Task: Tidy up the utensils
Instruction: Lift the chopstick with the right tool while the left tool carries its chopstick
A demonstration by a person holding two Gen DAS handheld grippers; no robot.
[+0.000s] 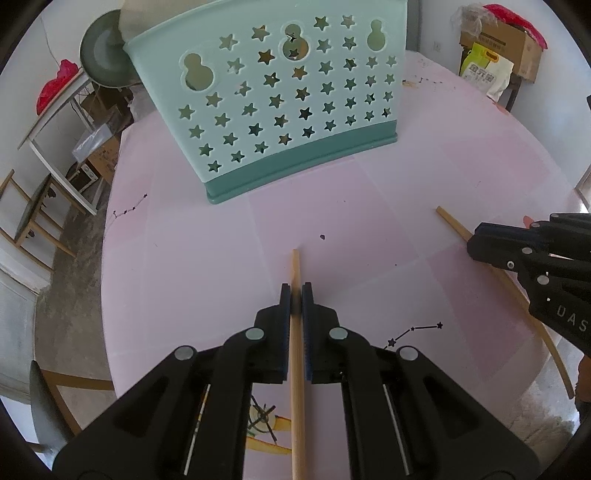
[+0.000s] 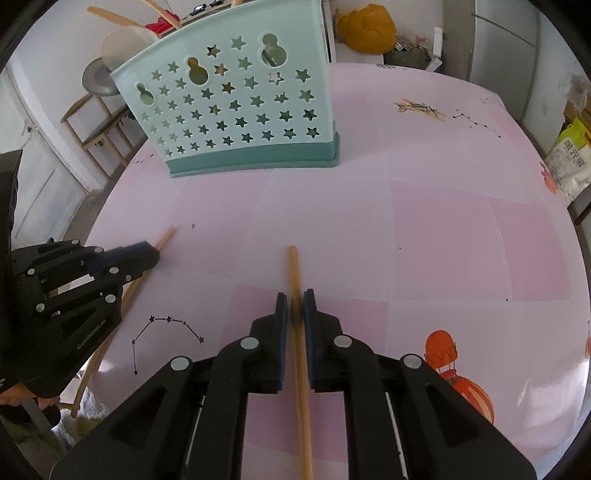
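A mint-green utensil holder [image 1: 280, 103] with star cut-outs stands upright at the far side of the pink table [image 1: 424, 177]. My left gripper [image 1: 295, 291] is shut on a wooden chopstick [image 1: 295, 266], whose tip pokes out past the fingertips toward the holder. In the right wrist view my right gripper [image 2: 295, 297] is shut on a second wooden chopstick [image 2: 293, 266], also pointing at the holder [image 2: 236, 110]. Each gripper shows in the other's view: the right one [image 1: 476, 243] at the right edge, the left one [image 2: 147, 254] at the left edge, each with its chopstick.
Wooden chairs [image 1: 33, 221] and a white side table [image 1: 62, 122] stand beyond the table's left edge. A cardboard box [image 1: 517, 48] and a yellow-green bag [image 1: 484, 70] sit at the far right. A yellow sack [image 2: 365, 27] lies behind the holder.
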